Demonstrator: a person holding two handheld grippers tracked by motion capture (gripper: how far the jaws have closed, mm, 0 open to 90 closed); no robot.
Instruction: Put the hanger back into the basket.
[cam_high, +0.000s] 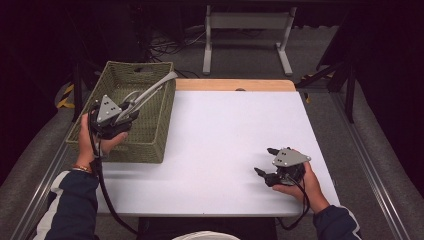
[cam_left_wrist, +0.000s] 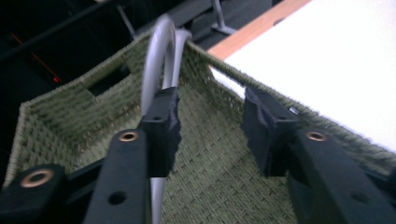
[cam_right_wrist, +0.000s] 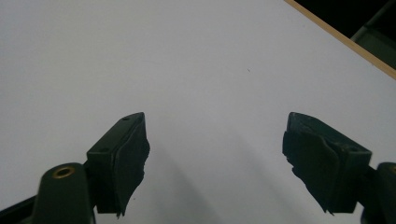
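The left gripper (cam_high: 131, 106) hung over the woven olive-green rectangular basket (cam_high: 155, 131), its fingers (cam_left_wrist: 161, 128) spread, with the grey metal kitchen tongs (cam_high: 150, 93) lying against the inner face of one finger rather than pinched between the two. The tongs slanted up from the gripper, their far end resting across the basket's far right rim – so I judged the step in hand to be setting them down in the basket, at the point of letting go.

The next move likely called for drawing the left gripper back and up without catching the tongs, which could still tip over the rim onto the desk (cam_high: 225, 130).

The right gripper (cam_high: 267, 162) rested low on the white desk near its right front corner – fingers released, grasping nothing, well apart from the basket. Nothing stood between them.
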